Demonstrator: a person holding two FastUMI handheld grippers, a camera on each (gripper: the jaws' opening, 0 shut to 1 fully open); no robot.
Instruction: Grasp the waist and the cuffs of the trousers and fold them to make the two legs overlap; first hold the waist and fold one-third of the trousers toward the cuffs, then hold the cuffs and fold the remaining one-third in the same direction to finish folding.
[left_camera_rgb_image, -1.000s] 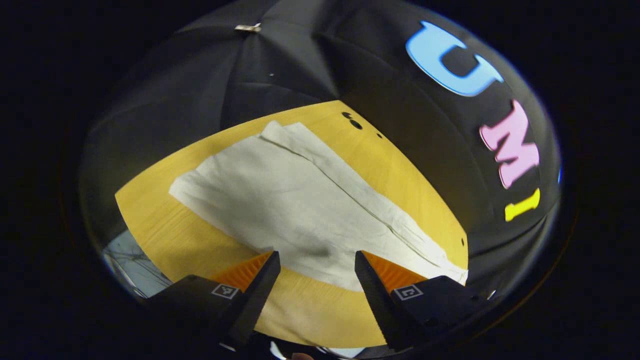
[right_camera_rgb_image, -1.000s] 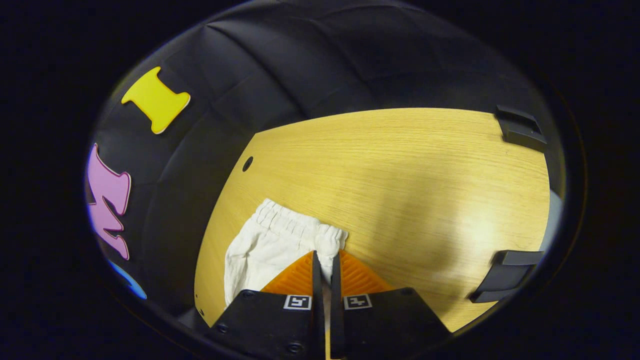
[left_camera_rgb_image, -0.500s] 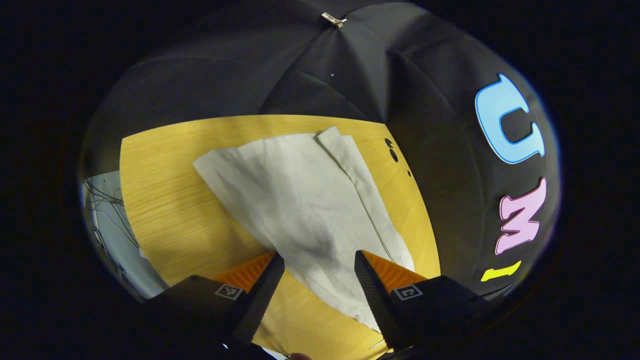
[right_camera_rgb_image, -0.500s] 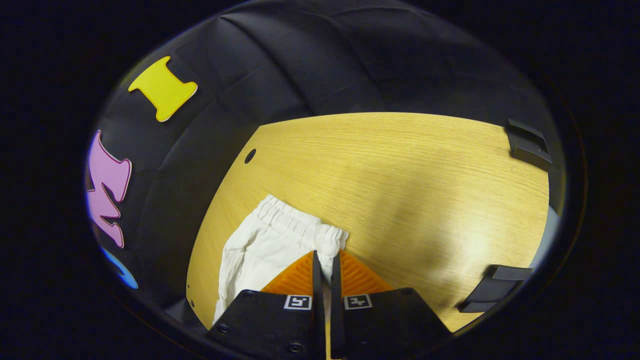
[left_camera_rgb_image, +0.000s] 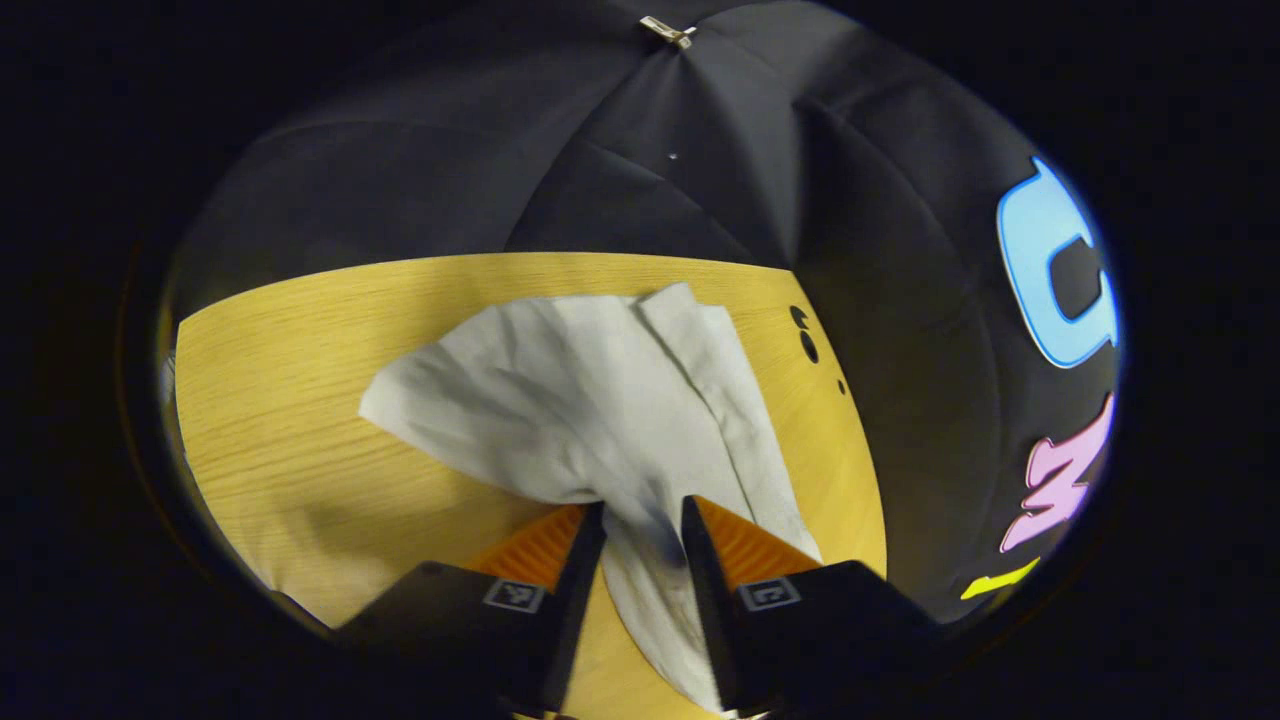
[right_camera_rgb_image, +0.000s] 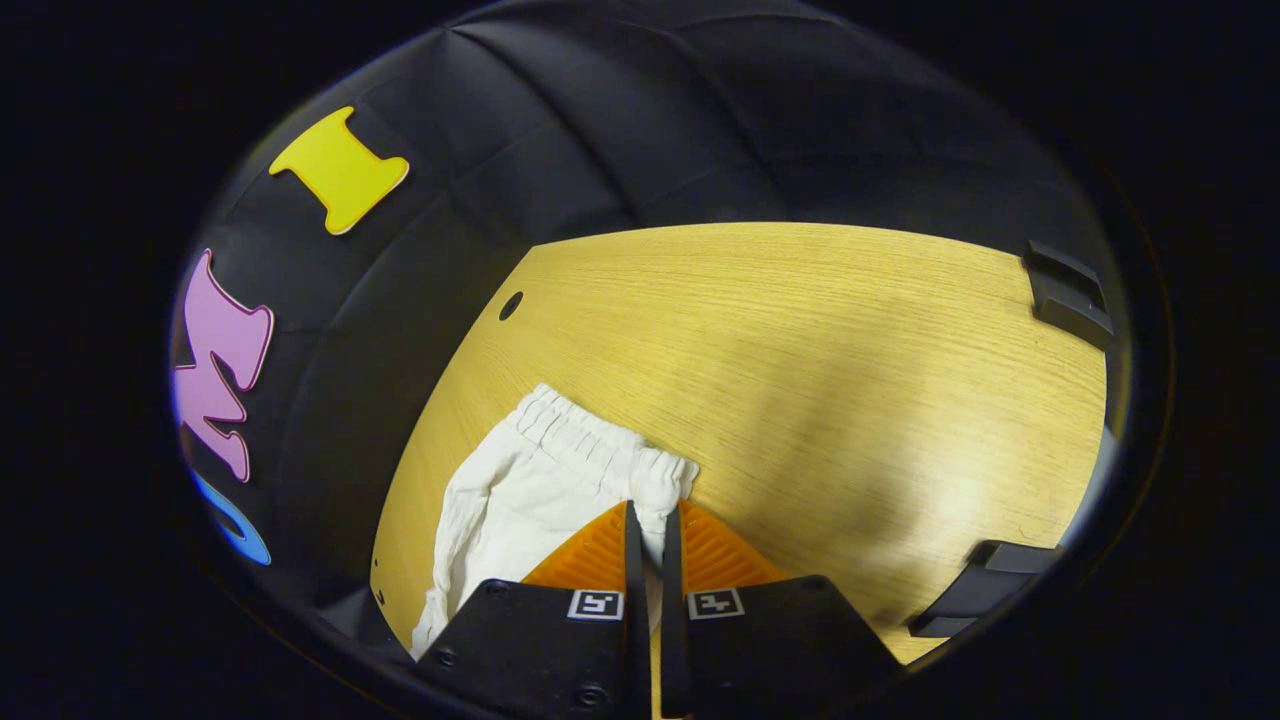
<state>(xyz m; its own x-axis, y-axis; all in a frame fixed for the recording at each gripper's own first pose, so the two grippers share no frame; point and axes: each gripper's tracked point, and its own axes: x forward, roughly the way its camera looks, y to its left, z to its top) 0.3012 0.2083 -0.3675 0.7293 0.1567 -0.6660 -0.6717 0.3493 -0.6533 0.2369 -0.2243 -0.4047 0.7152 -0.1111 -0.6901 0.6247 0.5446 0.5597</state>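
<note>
Your left gripper has its jaws drawn close on a bunched part of the white trousers, with cloth pinched between them. Both fingers press the fabric. From the pinch the cloth fans out far and to the left across the yellow wooden table, rumpled, with a folded seam or leg edge running up its right side. A tongue of fabric hangs nearer than the jaws, between the two fingers. Two dark holes sit in the tabletop just right of the far end of the cloth.

Your right gripper is clamped on the gathered elastic waist, jaws nearly together with a thin strip of white between them. The waistband lies just beyond and to the left of the fingertips, its right corner at the jaws. The rest of the trousers trails left and near, along the table's left edge. Black brackets sit at the table's right side, well apart from the cloth.
</note>
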